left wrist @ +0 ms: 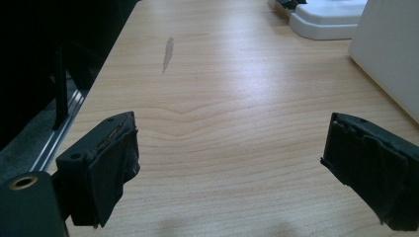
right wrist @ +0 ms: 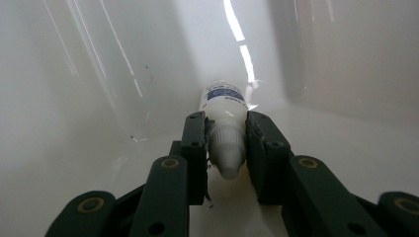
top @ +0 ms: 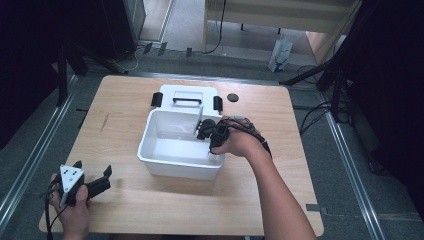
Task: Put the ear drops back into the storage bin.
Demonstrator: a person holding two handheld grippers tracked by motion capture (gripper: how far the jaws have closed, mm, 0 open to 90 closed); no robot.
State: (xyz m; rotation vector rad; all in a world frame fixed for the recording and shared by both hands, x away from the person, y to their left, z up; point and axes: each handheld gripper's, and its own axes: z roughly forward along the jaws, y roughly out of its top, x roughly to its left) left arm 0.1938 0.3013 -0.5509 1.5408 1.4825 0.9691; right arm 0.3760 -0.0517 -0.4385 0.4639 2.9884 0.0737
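A white plastic bin (top: 150, 150) stands in the middle of the wooden table (top: 125, 205). My right gripper (top: 212, 147) reaches down into the bin at its right side. In the right gripper view that gripper (right wrist: 226, 143) is shut on a small white bottle (right wrist: 225, 111) with a blue label, clamped near its ribbed cap, its body pointing toward the bin's inner wall (right wrist: 99, 74). My left gripper (top: 92, 170) rests at the table's front left corner, held by a hand. Its black jaws (left wrist: 227, 163) stand wide apart with bare wood between them.
The bin's white lid (top: 187, 97) with a black handle and black clips lies flat just behind the bin. A small black disc (top: 232, 97) sits on the table to the lid's right. A white bag (top: 280, 52) stands on the floor beyond the table.
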